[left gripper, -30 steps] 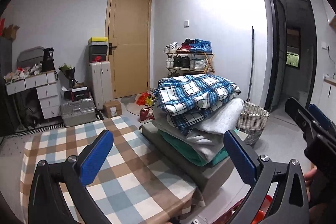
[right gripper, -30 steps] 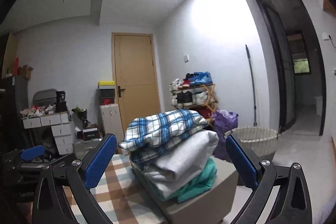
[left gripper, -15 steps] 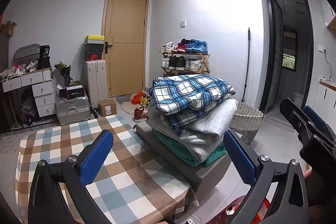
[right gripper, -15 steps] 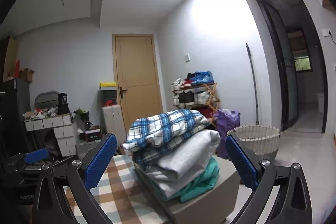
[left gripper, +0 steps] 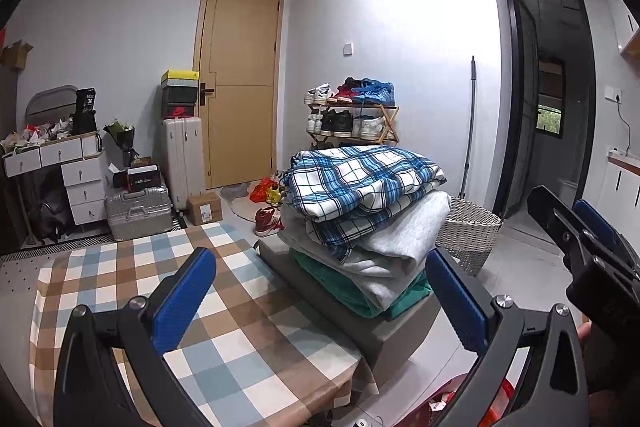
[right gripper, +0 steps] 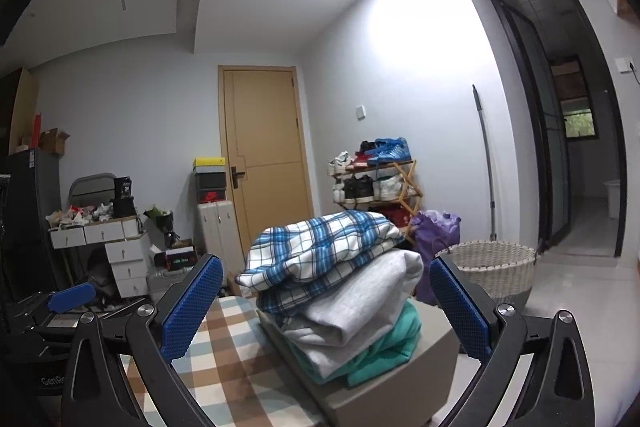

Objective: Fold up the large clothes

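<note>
Folded clothes (left gripper: 360, 211): plaid, grey, green, stacked on grey box beside checked counter (left gripper: 120, 275). Left gripper (left gripper: 320, 291) and right gripper (right gripper: 326, 301): fingers wide, holding nothing. Step: between garments, apparently. Next: fetch an unfolded garment, none in view

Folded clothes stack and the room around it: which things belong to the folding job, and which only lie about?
Belongs to the job:
- blue-and-white plaid garment
- grey sweatshirt
- green garment
- checked tablecloth

Just lying about:
- wooden shoe rack
- woven white basket
- silver suitcase
</note>
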A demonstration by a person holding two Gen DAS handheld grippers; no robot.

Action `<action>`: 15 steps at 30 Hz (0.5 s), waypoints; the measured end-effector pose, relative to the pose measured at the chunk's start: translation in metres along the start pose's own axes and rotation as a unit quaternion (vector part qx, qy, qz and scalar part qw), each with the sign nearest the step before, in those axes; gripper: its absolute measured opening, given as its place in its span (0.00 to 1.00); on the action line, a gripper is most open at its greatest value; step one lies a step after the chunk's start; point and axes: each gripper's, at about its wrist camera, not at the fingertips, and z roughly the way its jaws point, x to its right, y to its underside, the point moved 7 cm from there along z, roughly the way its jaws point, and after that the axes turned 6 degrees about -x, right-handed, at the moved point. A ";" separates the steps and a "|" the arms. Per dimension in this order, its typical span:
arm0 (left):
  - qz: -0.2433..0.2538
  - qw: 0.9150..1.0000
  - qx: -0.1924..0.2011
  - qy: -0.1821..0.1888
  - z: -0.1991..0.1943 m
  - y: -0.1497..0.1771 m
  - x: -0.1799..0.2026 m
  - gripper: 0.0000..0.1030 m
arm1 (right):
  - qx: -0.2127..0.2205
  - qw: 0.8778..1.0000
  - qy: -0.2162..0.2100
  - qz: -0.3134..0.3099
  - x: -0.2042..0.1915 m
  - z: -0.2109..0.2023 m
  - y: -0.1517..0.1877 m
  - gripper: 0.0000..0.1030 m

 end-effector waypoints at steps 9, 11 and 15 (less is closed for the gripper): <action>0.000 1.000 -0.001 -0.001 0.000 0.001 0.001 0.99 | -0.006 1.000 -0.004 -0.001 0.000 0.003 0.001 1.00; 0.000 1.000 0.000 -0.001 0.000 0.001 0.001 0.99 | -0.005 1.000 -0.002 -0.003 0.001 0.004 0.001 1.00; -0.002 1.000 -0.004 0.000 0.001 0.002 0.001 0.99 | -0.004 1.000 -0.002 -0.008 -0.001 0.004 0.001 1.00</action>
